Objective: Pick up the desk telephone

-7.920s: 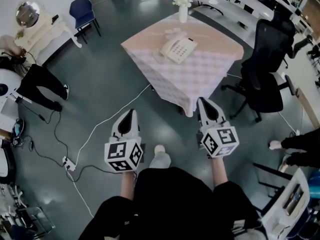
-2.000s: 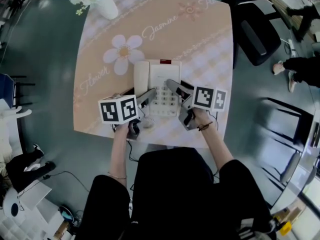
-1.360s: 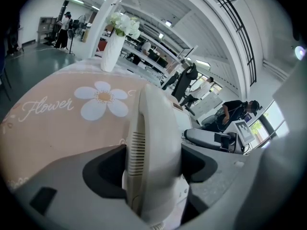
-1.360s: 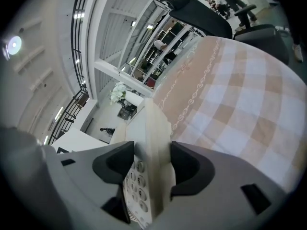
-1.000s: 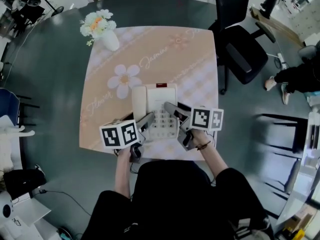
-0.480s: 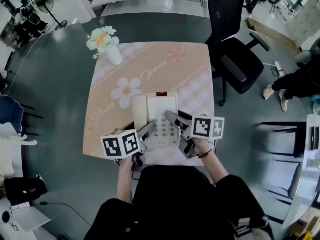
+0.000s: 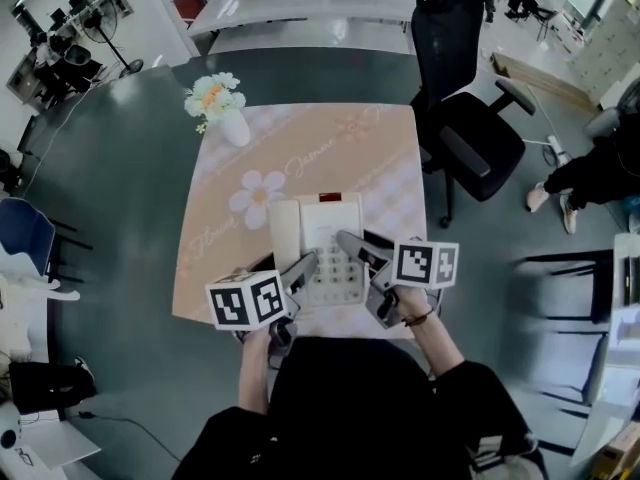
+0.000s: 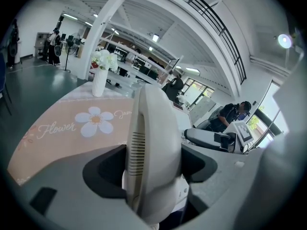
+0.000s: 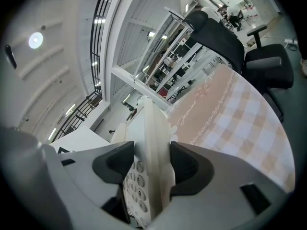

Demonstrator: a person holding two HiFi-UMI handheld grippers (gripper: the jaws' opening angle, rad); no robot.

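Left gripper [image 7: 303, 266]: jaws clamped on the left side of the desk telephone [image 7: 322, 230], where the handset lies. Right gripper [image 7: 352, 245]: jaws pinched on the telephone's right edge, beside the keypad. From the head view both grippers cover the telephone's near end, and whether its base touches the tablecloth [image 7: 385, 158] cannot be made out. Just beyond the telephone, to its left, is a printed daisy [image 7: 258, 193]. Farther left is a flower vase [image 7: 225, 118] at the cloth's far corner. An office chair [image 7: 470, 128] stands well to the telephone's right.
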